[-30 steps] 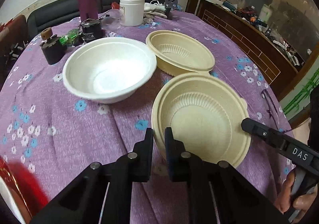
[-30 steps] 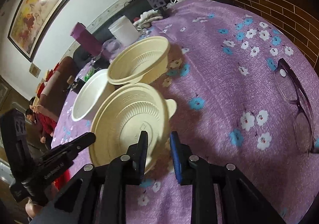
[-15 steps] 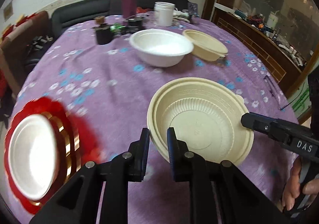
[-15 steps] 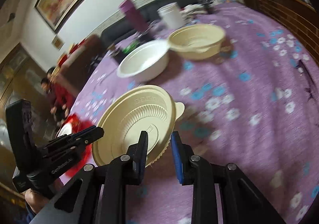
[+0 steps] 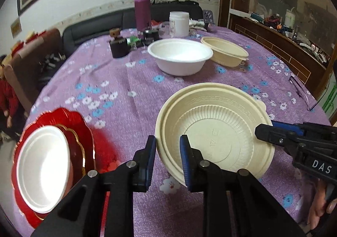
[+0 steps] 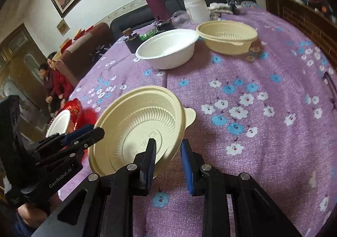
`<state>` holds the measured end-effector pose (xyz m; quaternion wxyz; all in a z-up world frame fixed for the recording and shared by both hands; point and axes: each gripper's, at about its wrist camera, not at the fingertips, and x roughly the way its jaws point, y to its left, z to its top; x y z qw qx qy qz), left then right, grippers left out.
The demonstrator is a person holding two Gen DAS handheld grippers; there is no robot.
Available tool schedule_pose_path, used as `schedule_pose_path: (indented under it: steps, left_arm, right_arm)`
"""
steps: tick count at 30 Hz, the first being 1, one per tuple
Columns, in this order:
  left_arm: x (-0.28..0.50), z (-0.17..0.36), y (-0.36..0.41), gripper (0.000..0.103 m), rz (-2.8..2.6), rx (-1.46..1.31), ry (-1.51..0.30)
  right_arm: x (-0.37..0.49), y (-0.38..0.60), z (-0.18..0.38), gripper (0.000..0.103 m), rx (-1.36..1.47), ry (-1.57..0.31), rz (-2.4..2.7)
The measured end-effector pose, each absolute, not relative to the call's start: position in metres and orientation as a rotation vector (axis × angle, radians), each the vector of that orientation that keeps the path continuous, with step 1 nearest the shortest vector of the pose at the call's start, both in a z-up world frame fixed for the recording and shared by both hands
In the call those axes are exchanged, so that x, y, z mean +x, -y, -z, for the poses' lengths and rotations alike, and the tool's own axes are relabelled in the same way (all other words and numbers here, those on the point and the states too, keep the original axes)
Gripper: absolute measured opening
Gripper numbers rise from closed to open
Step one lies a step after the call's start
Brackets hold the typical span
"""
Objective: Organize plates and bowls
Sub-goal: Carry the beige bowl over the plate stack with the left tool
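The cream plastic bowl [image 5: 214, 131], round with a ribbed wall, embossed rim band and small tab handle, hung above the counter [image 5: 130, 81] with its purple floral cloth. The left claw [image 5: 167, 159] pinched its near rim between blue pads; the right claw [image 6: 167, 160] clamped the opposite rim. Ahead sat a smooth white bowl [image 5: 180, 55] and another cream bowl [image 5: 224, 51]. Left of the left claw, a white plate [image 5: 42, 167] lay on scalloped red plates [image 5: 80, 131]; open cloth lay between.

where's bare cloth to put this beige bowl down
Bare tablecloth lies between the red plate, the white bowl and the held beige bowl. More lies right of the held bowl, short of the glasses. The far edge is crowded: purple bottle, white jar, small items.
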<state>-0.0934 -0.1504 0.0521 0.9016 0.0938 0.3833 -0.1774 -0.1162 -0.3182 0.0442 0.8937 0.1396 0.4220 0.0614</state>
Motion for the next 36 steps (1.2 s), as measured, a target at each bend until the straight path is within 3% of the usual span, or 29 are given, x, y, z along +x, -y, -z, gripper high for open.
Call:
schedule_pose_path:
  steps: [36]
  left_arm:
    - [-0.11, -0.073, 0.122, 0.023, 0.3, 0.204, -0.668]
  right_arm:
    - [-0.116, 0.284, -0.065, 0.027, 0.198, -0.827, -0.12]
